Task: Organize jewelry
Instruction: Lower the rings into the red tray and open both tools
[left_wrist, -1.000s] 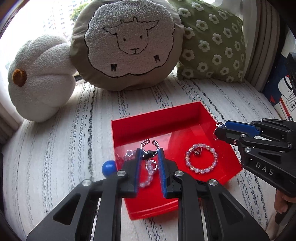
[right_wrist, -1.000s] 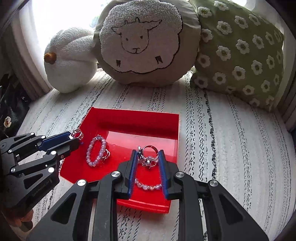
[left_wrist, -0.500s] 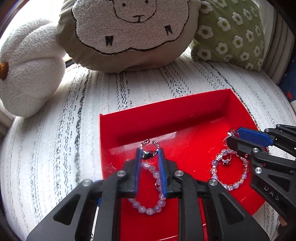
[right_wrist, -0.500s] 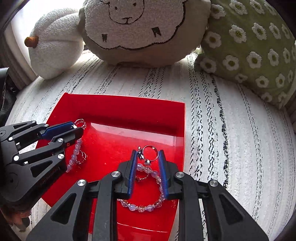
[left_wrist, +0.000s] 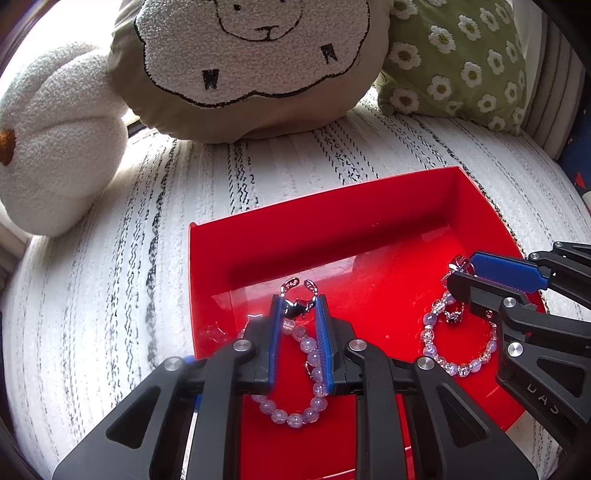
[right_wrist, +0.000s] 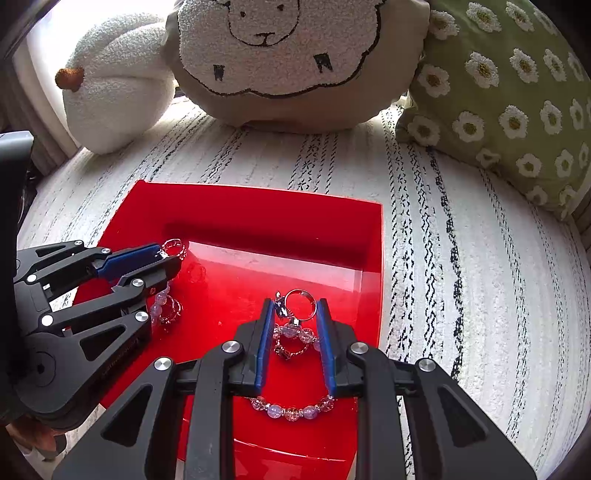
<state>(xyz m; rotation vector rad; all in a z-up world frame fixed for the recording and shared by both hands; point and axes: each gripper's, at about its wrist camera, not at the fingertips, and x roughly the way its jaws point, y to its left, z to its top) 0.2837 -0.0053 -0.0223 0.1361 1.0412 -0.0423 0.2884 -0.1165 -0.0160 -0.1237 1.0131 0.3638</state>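
Note:
A red tray (left_wrist: 332, 229) (right_wrist: 258, 210) lies on a striped white cover. My left gripper (left_wrist: 298, 308) (right_wrist: 168, 258) is shut on the metal clasp of a pale bead bracelet (left_wrist: 314, 369), which hangs down onto the tray floor. My right gripper (right_wrist: 295, 308) (left_wrist: 460, 271) is shut on the ring end of a second bead bracelet (right_wrist: 291, 406) (left_wrist: 458, 365), whose beads rest in the tray. Both grippers are low over the tray, side by side.
A sheep cushion (left_wrist: 251, 62) (right_wrist: 280, 55), a white pumpkin pillow (left_wrist: 55, 140) (right_wrist: 114, 81) and a green daisy cushion (left_wrist: 454, 62) (right_wrist: 509, 96) stand behind the tray. A small clear star (left_wrist: 255, 318) lies at the tray's left wall.
Both grippers moved forward and down over the tray with their bracelets. The beads now lie on the tray floor. The blue ball left of the tray is hidden now.

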